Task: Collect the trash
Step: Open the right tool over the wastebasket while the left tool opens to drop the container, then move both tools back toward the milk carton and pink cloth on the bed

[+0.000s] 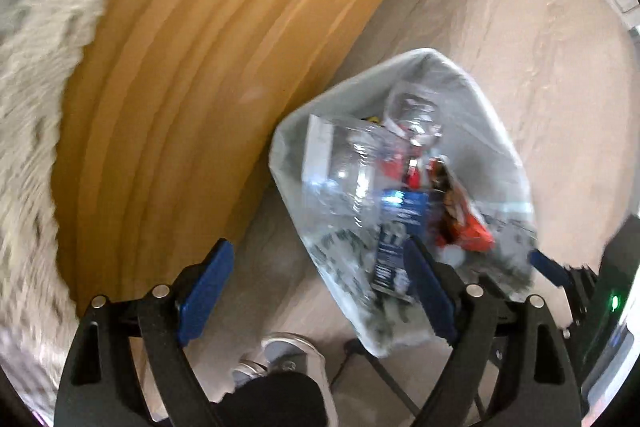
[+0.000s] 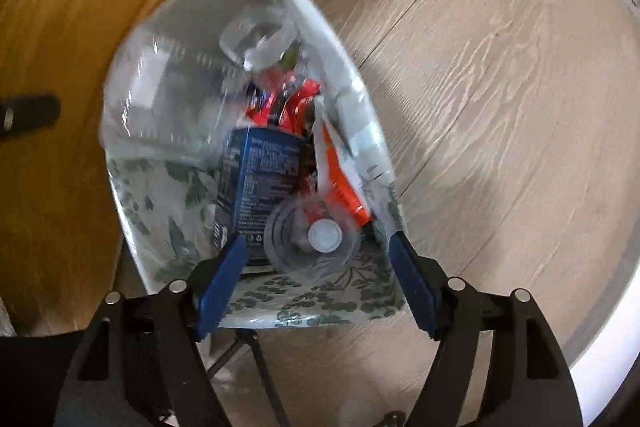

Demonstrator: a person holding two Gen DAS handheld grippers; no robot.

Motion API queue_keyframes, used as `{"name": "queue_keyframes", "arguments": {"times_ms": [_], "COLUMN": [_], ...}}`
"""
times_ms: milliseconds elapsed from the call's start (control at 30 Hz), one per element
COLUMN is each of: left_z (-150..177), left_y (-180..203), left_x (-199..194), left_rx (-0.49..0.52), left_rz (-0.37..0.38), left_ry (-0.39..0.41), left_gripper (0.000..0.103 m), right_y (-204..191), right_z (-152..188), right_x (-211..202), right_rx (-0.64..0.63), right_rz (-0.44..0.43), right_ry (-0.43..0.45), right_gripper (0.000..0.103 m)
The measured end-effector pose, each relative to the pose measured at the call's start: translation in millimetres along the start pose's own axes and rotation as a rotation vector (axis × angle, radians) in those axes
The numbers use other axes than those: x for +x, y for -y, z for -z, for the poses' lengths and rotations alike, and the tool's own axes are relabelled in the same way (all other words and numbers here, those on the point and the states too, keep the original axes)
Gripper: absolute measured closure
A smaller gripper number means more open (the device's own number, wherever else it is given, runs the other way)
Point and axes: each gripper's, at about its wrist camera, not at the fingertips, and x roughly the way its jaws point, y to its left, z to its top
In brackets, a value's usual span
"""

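The trash bag is sitting on the floor beside the table, holding a blue carton and bottle. Both the left claw and right claw are hanging spread over it, pinching nothing

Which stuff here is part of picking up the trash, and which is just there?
Part of the job: bin bag, blue carton, orange wrapper, clear bottle, both open grippers.

Just there: wooden table, fluffy rug, floor, shoe.
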Motion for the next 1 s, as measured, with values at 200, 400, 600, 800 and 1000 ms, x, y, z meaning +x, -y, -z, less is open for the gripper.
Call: {"name": "queue_keyframes", "arguments": {"times_ms": [200,400,600,800,1000], "left_z": [28,59,111,180,252], "left_y": [11,-3,-77,-195,-335], "left_x": [-46,-105,-209,-274,-302], "left_rx": [0.022,-0.018,-0.141,-0.301,-0.578], "left_rz": [0.093,0.195,0.367,0.345,0.242], "left_ry": [0.067,0.16,0.423,0.63,0.828], "left_gripper": [0.019,0.019,0.017,0.016,0.007], "right_y": [-4,-6,-29,-107,-210], "right_z": [-2,-5,-12,-19,-10], "right_x": [-42,-89,-163,-246,-292], "right_rx": [-0.034,-0.065,-0.116,-0.213,-0.356], "right_rz": [0.028,0.105,0.141,0.112,0.041], "right_ry": [0.067,0.14,0.278,0.448,0.535], "right_gripper": [0.032,0.032,0.032,0.027,0.027]}}
